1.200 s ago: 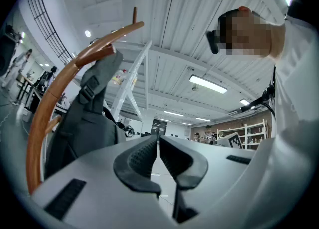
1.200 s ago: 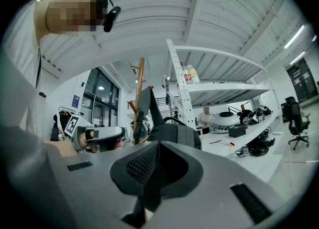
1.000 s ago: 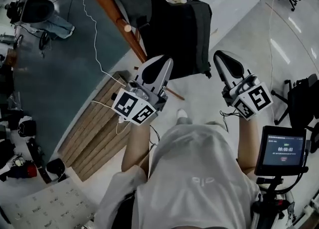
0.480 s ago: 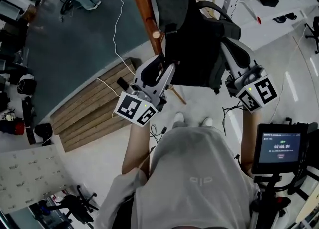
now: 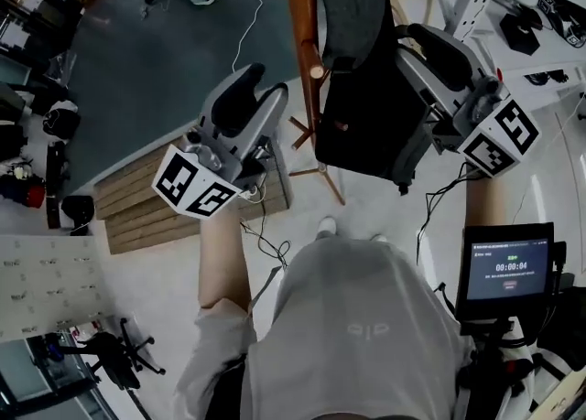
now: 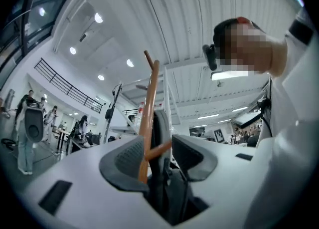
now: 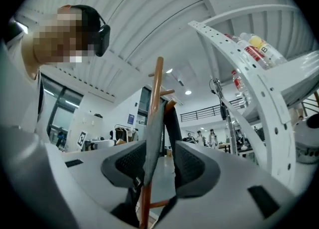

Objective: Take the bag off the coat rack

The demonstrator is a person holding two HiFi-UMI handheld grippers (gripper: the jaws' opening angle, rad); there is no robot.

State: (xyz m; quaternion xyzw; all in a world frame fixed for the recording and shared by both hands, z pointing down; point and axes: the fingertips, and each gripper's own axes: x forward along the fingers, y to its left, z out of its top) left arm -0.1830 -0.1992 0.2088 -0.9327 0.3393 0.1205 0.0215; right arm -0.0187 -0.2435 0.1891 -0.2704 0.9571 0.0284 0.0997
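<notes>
Both tools raised toward a coat rack (image 5: 303, 34), with the bag (image 5: 362, 116) between them. Bag hung on the rack, long axis up and down beside the wooden pole (image 6: 149, 98), top end at the pegs, bottom end pointing at the floor. Just beside the right gripper (image 5: 417, 48), along the inner side of its jaws; whether touching, not possible to judge from above. A little beyond the tips of the left gripper (image 5: 259, 93), on the far side of the pole from it.

Left gripper: jaws apart and opening, pads pressing on nothing. Framed in the gap straight ahead: the pole, upright, with a short peg slanting across toward the right-hand jaw. Just behind the pole, dark and grey fabric hanging lengthwise; the bag's share of it hard to pick out there.

Right gripper: jaws likewise parted and opening, gripping nothing. Inside the gap but clear of both pads: a grey strip of cloth (image 7: 153, 138) and a dark strap (image 7: 172, 123), both hanging straight down alongside the pole, the grey one nearer the left-hand jaw.

Below the left gripper, on the floor, a wooden pallet (image 5: 137, 212). Under the right gripper's cube, a small screen (image 5: 508, 267).
</notes>
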